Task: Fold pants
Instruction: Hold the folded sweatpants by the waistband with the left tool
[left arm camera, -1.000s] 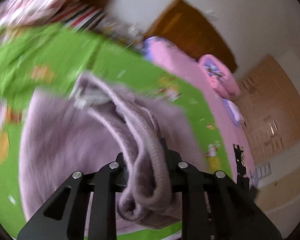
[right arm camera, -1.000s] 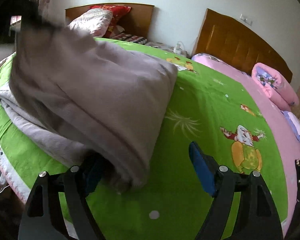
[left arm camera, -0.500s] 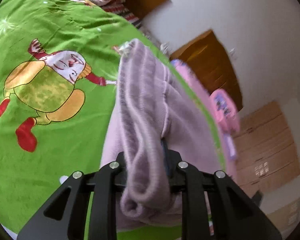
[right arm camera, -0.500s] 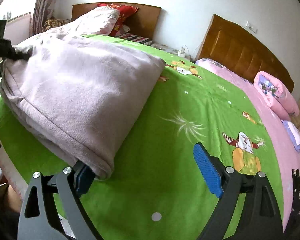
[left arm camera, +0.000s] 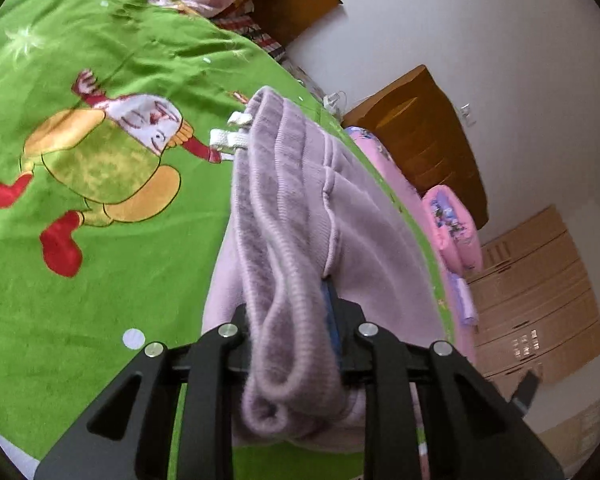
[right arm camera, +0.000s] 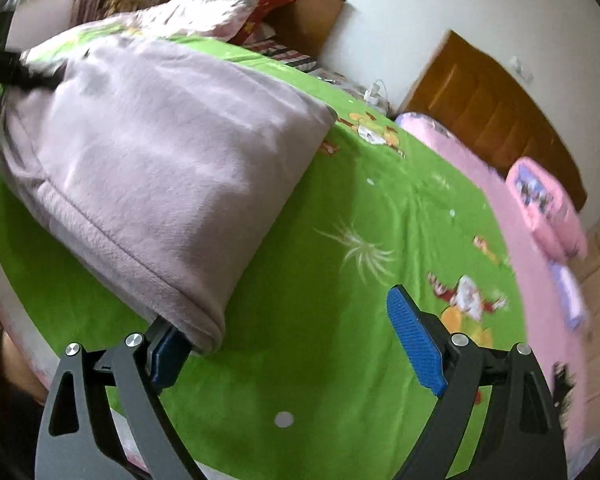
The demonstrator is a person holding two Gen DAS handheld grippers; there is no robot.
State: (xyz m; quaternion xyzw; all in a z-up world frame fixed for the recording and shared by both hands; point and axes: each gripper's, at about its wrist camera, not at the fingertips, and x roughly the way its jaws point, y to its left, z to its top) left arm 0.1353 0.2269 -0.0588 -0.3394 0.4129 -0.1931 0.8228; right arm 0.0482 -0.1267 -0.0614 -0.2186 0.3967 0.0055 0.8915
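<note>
The lilac pants (left arm camera: 300,208) lie folded on the green bedspread (left arm camera: 100,272). My left gripper (left arm camera: 292,312) is shut on their ribbed waistband, which bunches between the black fingers. A white drawstring (left arm camera: 230,138) sticks out at the far end of the band. In the right wrist view the pants (right arm camera: 160,160) fill the left side as a thick folded stack. My right gripper (right arm camera: 280,316) stands open; the near corner of the stack rests over its left blue pad (right arm camera: 168,356), and the right pad (right arm camera: 414,344) is bare. The left gripper (right arm camera: 24,74) shows dark at the stack's far end.
The bedspread (right arm camera: 340,380) carries cartoon prints and stretches to the right of the pants. Pillows (right arm camera: 204,8) and a wooden headboard (right arm camera: 300,16) stand at the back. A second bed in pink (right arm camera: 540,240) with a folded pink quilt (right arm camera: 544,196) lies to the right.
The left gripper swung down and across with the waistband, laying the upper layer over the lower one. The right jaws widened and the pants' corner now lies loose at the left pad.
</note>
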